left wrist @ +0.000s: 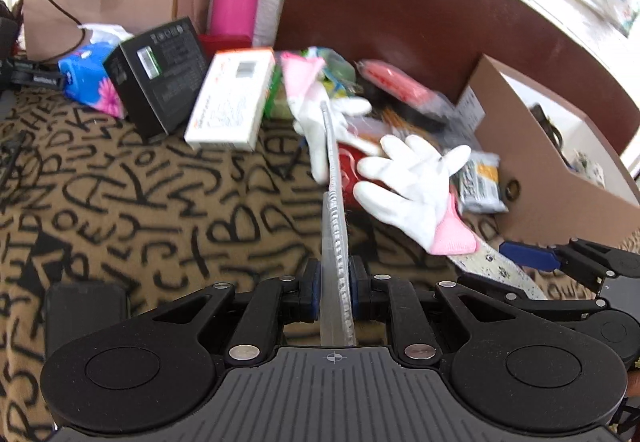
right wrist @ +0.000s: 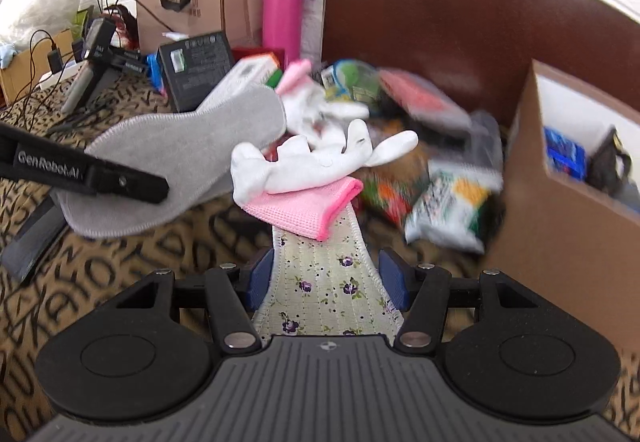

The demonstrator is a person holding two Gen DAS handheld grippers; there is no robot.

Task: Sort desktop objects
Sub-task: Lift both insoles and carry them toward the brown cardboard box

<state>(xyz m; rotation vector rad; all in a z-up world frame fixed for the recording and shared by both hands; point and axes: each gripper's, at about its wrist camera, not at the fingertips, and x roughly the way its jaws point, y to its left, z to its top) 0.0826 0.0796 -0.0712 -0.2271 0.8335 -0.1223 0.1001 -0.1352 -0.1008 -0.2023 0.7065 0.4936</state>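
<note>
While most clutter is left unsorted beside the cardboard box [right wrist: 560,202], a grey insole [left wrist: 335,226] is pinched edge-on by the left claw [left wrist: 335,288], and a floral insole [right wrist: 324,282] is straddled by the spread right claw [right wrist: 326,278].

Bright, even light; fisheye bending at edges; motion blur smears the far clutter.
</note>
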